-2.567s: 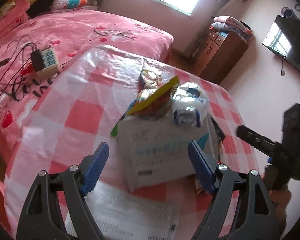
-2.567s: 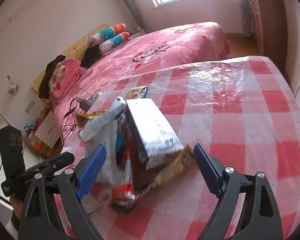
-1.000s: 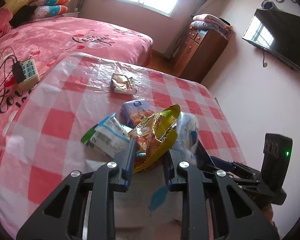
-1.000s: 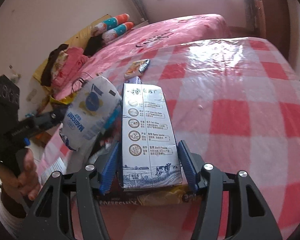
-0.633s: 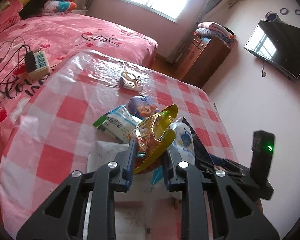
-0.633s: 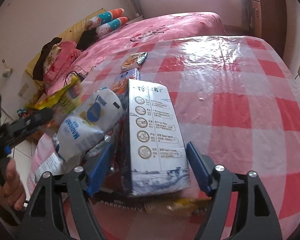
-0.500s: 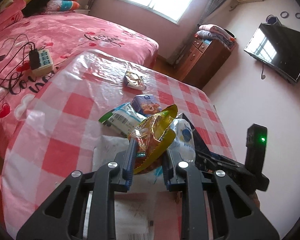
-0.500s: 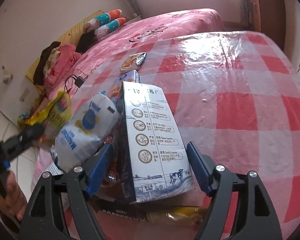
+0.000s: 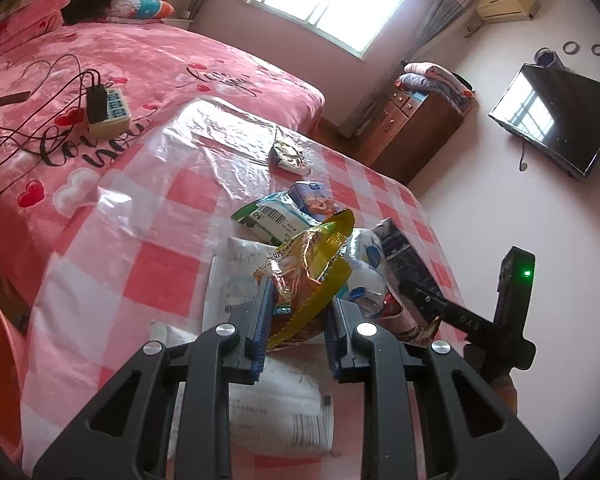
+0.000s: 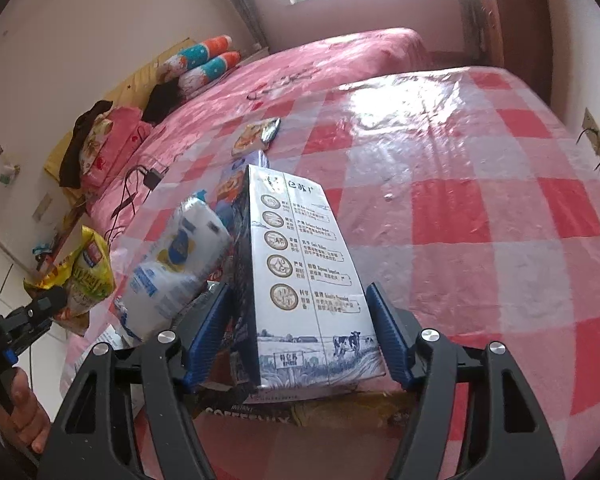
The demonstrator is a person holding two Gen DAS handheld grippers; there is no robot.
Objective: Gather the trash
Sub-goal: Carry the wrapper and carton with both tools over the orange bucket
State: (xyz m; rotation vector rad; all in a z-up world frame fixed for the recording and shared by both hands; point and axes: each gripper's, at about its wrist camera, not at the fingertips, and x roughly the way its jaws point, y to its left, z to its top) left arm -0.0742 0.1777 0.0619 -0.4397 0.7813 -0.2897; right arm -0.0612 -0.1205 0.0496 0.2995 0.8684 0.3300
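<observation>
Lifted off the milk carton, the yellow wrapper sits clenched in the left gripper; the right gripper, closing, straddles the carton without gripping; next comes binning the wrapper.

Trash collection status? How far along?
Done: nothing visibly cleared away yet. In hand: left hand-held gripper clamps the yellow snack wrapper; right hand-held gripper jaws have just been closing around the milk carton, grip unclear. Left: foil packet, small blue carton, green-white pouch on the table.
</observation>
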